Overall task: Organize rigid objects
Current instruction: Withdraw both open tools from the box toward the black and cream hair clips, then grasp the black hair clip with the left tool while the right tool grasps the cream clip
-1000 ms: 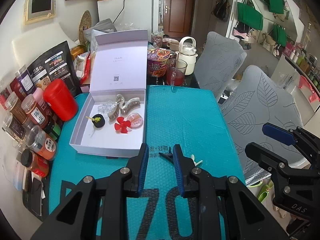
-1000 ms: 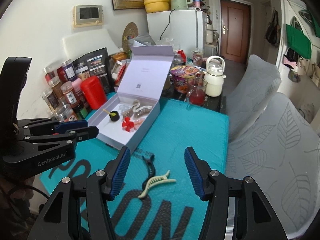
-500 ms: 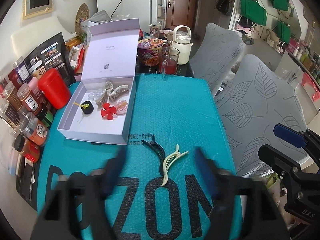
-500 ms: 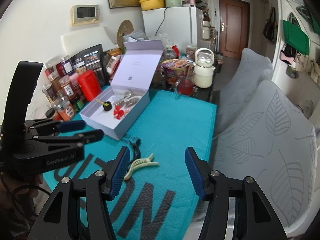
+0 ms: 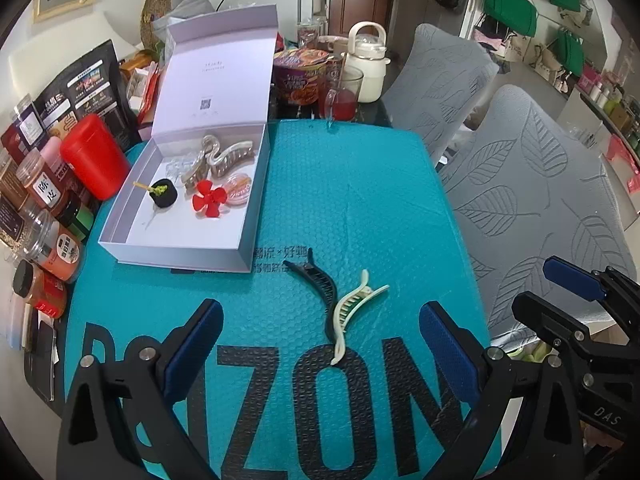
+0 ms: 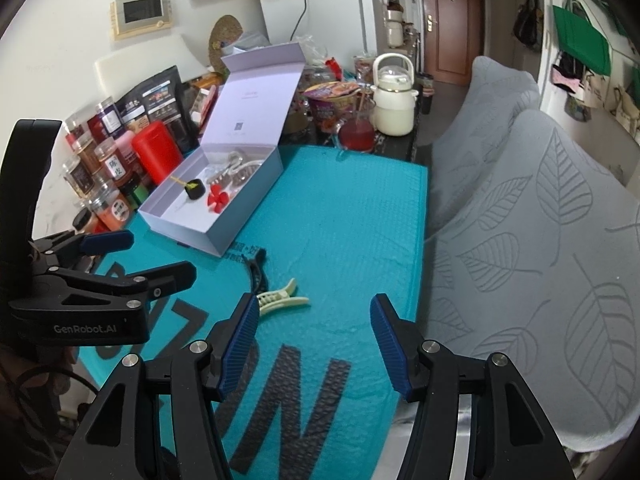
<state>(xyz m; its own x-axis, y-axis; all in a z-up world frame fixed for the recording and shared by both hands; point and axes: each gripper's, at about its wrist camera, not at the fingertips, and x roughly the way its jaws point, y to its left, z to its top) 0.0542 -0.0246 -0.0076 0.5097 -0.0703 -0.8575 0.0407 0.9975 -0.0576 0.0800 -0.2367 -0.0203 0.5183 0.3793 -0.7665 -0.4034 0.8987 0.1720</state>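
A cream hair clip [image 5: 352,312] [image 6: 280,299] and a black hair clip [image 5: 318,284] [image 6: 256,272] lie side by side on the teal mat [image 5: 360,184]. An open white box [image 5: 132,236] [image 6: 256,184] at the left holds a red flower clip [image 5: 208,198], a black clip, a beige claw clip [image 5: 224,154] and other small pieces. My left gripper [image 5: 320,350] is wide open and empty, just in front of the two clips. My right gripper [image 6: 314,342] is open and empty, to the right of the clips and nearer than they are.
Spice jars [image 5: 44,236] and a red canister [image 5: 94,156] line the left edge. A noodle cup [image 5: 300,76], a glass of red drink [image 5: 340,92] and a white kettle [image 5: 366,68] stand behind the mat. Grey cushioned chairs [image 5: 532,184] are at the right.
My left gripper has pulled back from the clips and opened wide. The right gripper has drifted back and to the right, and has stayed open.
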